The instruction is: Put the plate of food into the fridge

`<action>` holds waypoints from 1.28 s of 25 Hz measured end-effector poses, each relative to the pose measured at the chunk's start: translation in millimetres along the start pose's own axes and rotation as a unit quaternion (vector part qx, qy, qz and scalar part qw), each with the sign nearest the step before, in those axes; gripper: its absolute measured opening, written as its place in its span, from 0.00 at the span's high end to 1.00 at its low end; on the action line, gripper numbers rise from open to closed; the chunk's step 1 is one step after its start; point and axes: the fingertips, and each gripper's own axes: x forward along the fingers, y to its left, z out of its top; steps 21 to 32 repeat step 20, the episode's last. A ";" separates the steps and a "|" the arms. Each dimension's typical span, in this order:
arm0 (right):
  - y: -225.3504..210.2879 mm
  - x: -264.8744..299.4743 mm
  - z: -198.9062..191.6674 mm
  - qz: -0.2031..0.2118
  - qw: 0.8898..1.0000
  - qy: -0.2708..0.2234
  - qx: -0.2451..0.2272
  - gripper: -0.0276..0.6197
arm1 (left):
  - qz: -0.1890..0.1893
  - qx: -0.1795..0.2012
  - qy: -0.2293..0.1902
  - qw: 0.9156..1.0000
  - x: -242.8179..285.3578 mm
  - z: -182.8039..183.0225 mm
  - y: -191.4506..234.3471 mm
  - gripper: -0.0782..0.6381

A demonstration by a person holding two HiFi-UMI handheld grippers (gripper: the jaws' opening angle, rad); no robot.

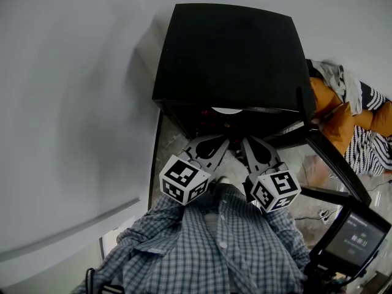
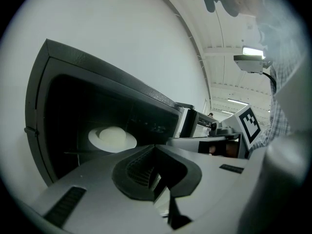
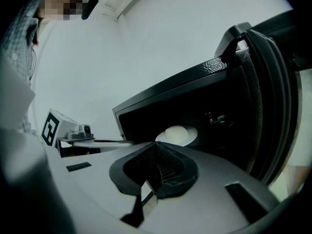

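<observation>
a person in a checked shirt [image 1: 208, 250] is standing at a small black fridge [image 1: 226, 48] whose door [image 1: 340, 170] is hanging open to the right. the plate of food [image 2: 129, 143] is already sitting inside the dark cavity, a pale mound resting on a white dish. the left gripper [image 1: 212, 143] and the right gripper [image 1: 252, 144] are hovering side by side just outside the opening, apart from the plate. in the left gripper view the jaws are pressing together with nothing between them, and the right gripper view is showing the same: pads clenched, empty. the placing looks done, so the step in hand is probably shutting the door. doing that well is calling for both grippers to come clear of the opening first, so nothing is nudging the plate. the right gripper is sitting nearer the door, so it seems the better one for pushing. a flat, steady push on the door's outer face near its free edge, jaws closed, should be swinging it round without slamming and jolting the food
</observation>
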 end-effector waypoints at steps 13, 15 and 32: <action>2.7 3.4 -2.4 -0.003 1.000 0.005 -0.003 0.95 | 0.002 -0.004 0.011 1.000 -1.7 -3.2 4.4 0.88; 3.3 3.8 -2.9 0.000 1.000 0.005 0.002 0.95 | 0.002 -0.015 0.010 1.000 -2.5 -4.5 5.6 0.88; 4.4 4.1 -3.6 0.008 1.000 0.008 0.001 0.95 | 0.007 -0.051 -0.008 0.999 -5.8 -5.6 11.3 0.88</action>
